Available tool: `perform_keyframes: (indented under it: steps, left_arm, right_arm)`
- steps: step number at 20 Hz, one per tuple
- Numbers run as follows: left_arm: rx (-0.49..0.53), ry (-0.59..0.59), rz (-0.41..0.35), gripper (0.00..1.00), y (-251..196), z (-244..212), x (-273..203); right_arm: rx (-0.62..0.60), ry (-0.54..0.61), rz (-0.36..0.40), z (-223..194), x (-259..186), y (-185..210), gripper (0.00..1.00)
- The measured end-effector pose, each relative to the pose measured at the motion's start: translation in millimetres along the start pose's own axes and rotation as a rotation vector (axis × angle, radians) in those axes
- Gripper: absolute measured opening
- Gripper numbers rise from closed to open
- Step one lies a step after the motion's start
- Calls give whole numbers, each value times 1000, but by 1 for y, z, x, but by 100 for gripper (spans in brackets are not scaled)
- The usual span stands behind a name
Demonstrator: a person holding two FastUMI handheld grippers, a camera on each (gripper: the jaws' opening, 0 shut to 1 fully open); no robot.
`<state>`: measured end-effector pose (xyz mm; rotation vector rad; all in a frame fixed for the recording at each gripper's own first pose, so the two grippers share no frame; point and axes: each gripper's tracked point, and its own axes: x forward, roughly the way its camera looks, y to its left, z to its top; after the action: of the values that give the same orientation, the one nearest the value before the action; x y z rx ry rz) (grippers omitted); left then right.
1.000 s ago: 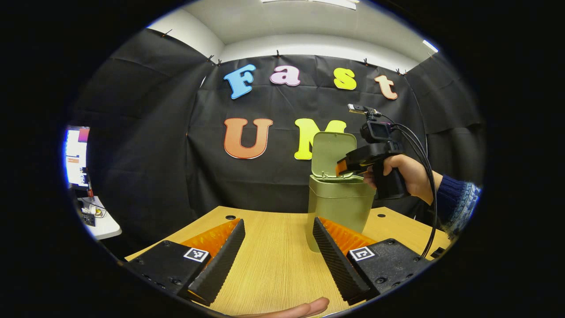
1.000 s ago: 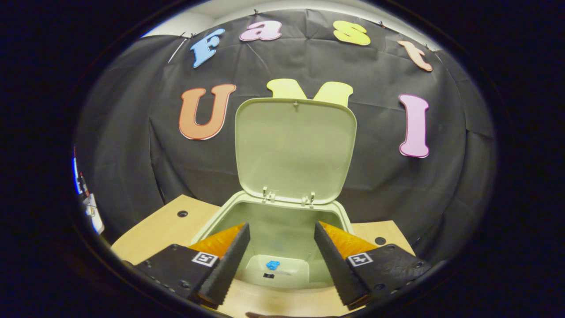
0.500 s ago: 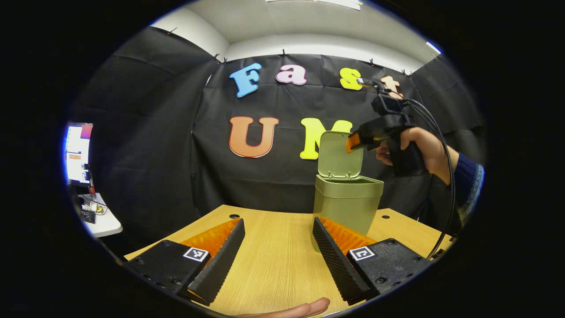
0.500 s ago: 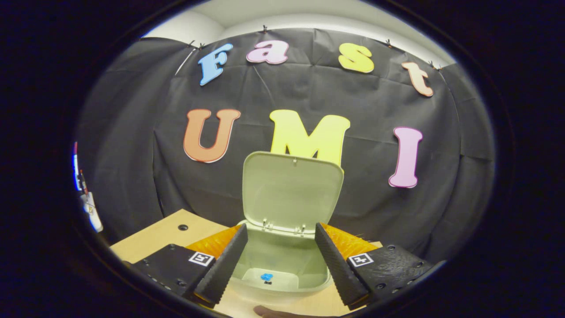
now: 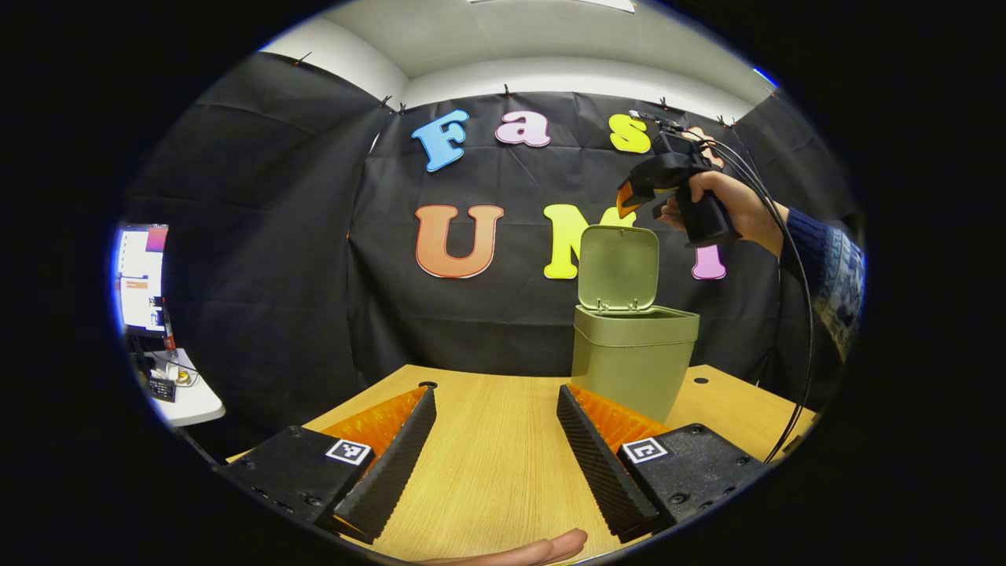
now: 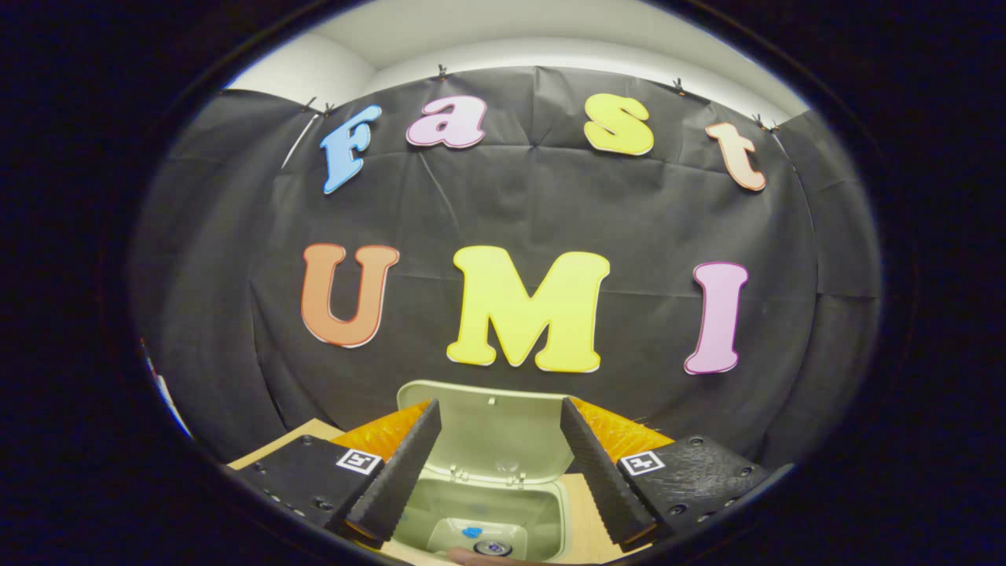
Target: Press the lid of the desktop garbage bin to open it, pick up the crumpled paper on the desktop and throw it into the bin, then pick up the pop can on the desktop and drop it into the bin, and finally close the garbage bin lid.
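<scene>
In the left gripper view my left gripper (image 5: 495,456) hovers spread and empty over the wooden surface (image 5: 487,464), the garbage bin (image 5: 633,358) standing ahead to its right with its lid (image 5: 618,267) upright, and the right gripper (image 5: 629,200) held above that lid. In the right gripper view my right gripper (image 6: 499,472) is released and empty, high over the open bin, a pop can (image 6: 493,548) lying inside below it.
</scene>
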<state>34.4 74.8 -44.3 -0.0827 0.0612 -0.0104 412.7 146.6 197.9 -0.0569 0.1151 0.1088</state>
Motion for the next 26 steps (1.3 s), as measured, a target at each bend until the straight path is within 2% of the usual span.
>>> perform_keyframes:
  steps: [5, 9, 13, 18, 23, 26]
  left_arm:
    - [-33, 6, 33, 100, 14, -4, 9]
    - [-40, 21, 57, 100, 23, -9, 12]
    - [-30, 4, 59, 100, 21, -4, 9]
    - [-24, -37, 14, 99, -1, 9, 2]
    - [-19, -60, -5, 99, -9, 17, -9]
    - [-21, -66, -1, 99, -7, 17, -10]
  right_arm:
    - [4, 44, -15, 5, 53, 3, 94]
    - [-36, 85, -16, -8, 66, 7, 94]
    - [8, 106, 22, -15, 47, 10, 93]
    - [14, 84, 62, -35, 6, 11, 93]
    - [37, 85, 75, -71, -32, 9, 98]
    - [44, 111, 69, -101, -47, 7, 95]
